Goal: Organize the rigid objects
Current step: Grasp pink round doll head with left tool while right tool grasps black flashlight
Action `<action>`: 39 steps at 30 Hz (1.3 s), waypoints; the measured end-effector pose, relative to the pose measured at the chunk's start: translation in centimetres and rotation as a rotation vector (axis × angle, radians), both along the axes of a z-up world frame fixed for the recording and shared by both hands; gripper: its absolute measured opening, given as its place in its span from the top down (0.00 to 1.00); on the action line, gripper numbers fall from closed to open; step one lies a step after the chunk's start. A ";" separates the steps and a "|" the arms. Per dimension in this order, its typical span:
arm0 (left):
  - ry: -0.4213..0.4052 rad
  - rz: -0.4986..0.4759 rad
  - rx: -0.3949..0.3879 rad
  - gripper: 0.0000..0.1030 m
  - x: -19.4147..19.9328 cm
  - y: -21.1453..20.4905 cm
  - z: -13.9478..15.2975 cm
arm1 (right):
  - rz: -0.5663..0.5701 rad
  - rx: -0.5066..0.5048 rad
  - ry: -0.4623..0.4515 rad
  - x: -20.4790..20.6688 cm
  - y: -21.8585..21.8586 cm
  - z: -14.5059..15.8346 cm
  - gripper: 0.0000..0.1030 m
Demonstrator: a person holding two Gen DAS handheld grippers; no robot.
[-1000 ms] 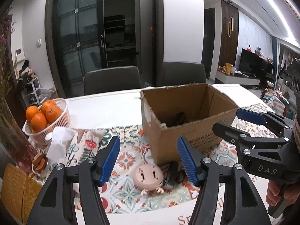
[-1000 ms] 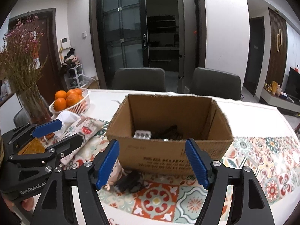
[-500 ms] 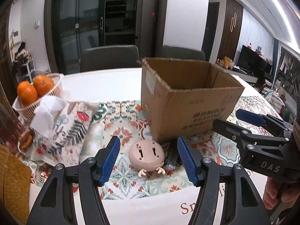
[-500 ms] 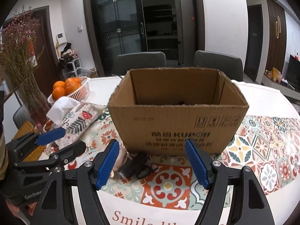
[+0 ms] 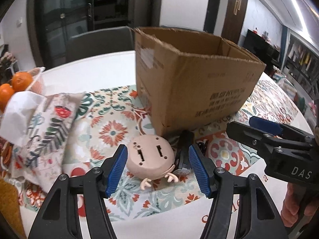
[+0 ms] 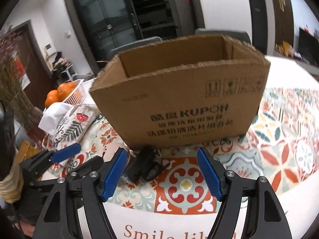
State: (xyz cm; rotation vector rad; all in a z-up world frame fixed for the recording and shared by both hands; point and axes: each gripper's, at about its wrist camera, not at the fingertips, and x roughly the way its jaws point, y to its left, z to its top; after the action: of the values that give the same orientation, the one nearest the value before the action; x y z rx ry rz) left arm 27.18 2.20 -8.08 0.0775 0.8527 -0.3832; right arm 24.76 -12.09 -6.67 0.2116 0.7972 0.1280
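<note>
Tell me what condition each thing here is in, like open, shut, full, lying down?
Cardboard box: open at the top, upright; contents hidden.
Pink round toy: lying underside up beside the box.
Black object: lying on the mat against the box.
Left gripper: open, holding nothing.
Right gripper: open, holding nothing.
Basket: holds oranges.
Tissue pouch: tissue sticking out.

Left gripper (image 5: pixel 156 166): low, level, jaws spread wide, nothing between them.
Right gripper (image 6: pixel 161 172): likewise parted (beside the left), empty.
</note>
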 end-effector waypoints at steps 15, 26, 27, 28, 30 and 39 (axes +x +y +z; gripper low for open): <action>0.024 0.002 0.028 0.36 2.8 -0.3 -3.0 | -0.057 0.016 0.080 1.4 -0.2 -3.8 0.29; 0.076 -0.001 0.020 0.31 2.8 0.3 -5.0 | -0.044 0.012 0.094 2.0 0.7 -4.7 0.29; 0.083 0.000 0.014 0.31 2.8 0.3 -5.2 | -0.041 0.011 0.096 2.1 0.9 -4.8 0.29; 0.088 -0.004 0.008 0.31 2.9 0.4 -5.4 | -0.038 0.011 0.100 2.1 1.1 -5.0 0.29; 0.090 -0.006 -0.004 0.31 2.9 0.4 -5.7 | -0.035 0.012 0.104 2.2 1.4 -5.2 0.29; 0.100 0.005 -0.052 0.33 2.3 2.4 -6.3 | 0.002 0.045 0.108 3.1 3.1 -5.7 0.29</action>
State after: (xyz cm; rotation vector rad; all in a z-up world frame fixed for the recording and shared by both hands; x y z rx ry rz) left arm 29.43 4.55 -14.38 0.0080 0.9410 -0.4065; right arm 27.83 -9.02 -12.36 0.2614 0.9022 0.1375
